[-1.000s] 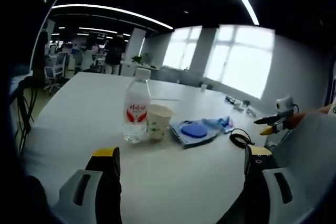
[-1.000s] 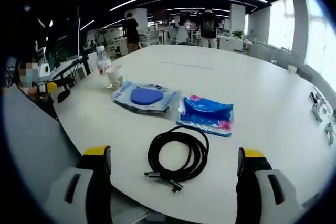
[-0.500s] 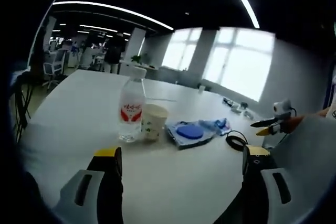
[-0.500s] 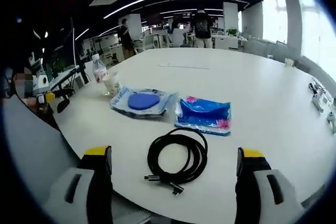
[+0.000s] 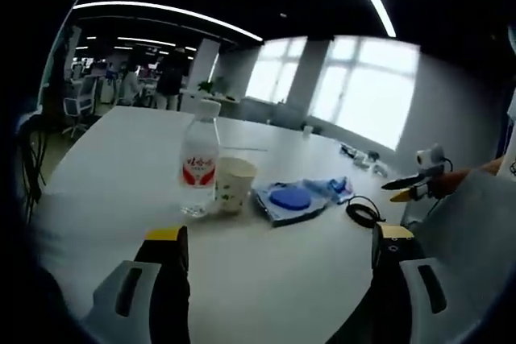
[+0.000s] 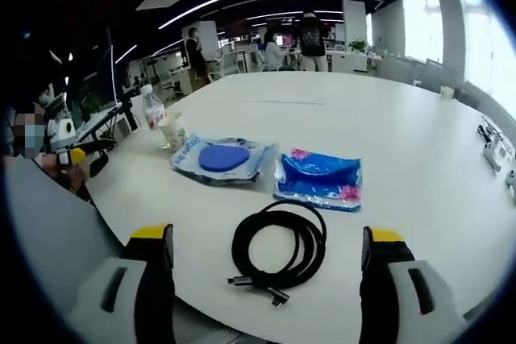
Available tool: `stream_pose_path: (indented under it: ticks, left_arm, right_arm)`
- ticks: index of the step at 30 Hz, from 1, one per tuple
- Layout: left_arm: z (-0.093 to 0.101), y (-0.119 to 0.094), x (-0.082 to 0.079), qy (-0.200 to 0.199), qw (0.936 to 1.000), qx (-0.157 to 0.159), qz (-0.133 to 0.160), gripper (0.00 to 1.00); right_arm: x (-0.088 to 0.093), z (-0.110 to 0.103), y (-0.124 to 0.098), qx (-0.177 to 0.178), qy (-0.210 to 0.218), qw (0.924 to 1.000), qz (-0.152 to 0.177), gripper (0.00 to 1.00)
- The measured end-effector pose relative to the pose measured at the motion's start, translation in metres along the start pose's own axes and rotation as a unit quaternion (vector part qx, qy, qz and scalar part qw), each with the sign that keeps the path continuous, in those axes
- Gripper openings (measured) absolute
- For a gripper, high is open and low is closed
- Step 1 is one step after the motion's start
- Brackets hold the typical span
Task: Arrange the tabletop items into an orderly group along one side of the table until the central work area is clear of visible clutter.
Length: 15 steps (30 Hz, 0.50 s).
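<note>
Open bench beyond a single row of clutter

A water bottle (image 5: 198,157), paper cup (image 5: 235,184), clear packet with a blue disc (image 6: 222,158), blue tissue pack (image 6: 318,177) and coiled black cable (image 6: 279,246) line the near edge of the bench (image 6: 387,126); the wide surface past them lies bare and passable.

From my feed the bench (image 6: 387,126) looks smooth matt white, the bottle (image 5: 198,168) clear plastic, the cup (image 5: 234,185) paper, the blue pack (image 6: 318,178) glossy film, the cable (image 6: 280,246) matt black rubber.
</note>
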<state>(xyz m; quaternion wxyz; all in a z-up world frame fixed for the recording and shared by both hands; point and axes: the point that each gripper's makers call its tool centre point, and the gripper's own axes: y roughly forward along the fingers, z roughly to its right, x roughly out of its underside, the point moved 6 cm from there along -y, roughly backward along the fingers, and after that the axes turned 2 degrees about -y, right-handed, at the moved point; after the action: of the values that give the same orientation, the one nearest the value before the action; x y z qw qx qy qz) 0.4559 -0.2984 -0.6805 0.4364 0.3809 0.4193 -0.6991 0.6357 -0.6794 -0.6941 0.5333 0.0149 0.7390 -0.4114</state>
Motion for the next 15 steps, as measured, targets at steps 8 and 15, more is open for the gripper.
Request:
stream_pose_path:
  ticks: [8,15]
  left_arm:
    - [-0.0012,-0.0039,-0.0027,-0.001,0.9999,-0.010,0.003,0.93]
    - [-0.0027,-0.0083,-0.0015,-0.008,0.9997,-0.019,0.012,0.93]
  right_arm:
    - [-0.0027,0.0012,0.0003,0.001,0.004,0.9999,0.011,0.96]
    - [-0.0002,0.0048,-0.0055,0.007,0.008,0.9998,0.017,0.96]
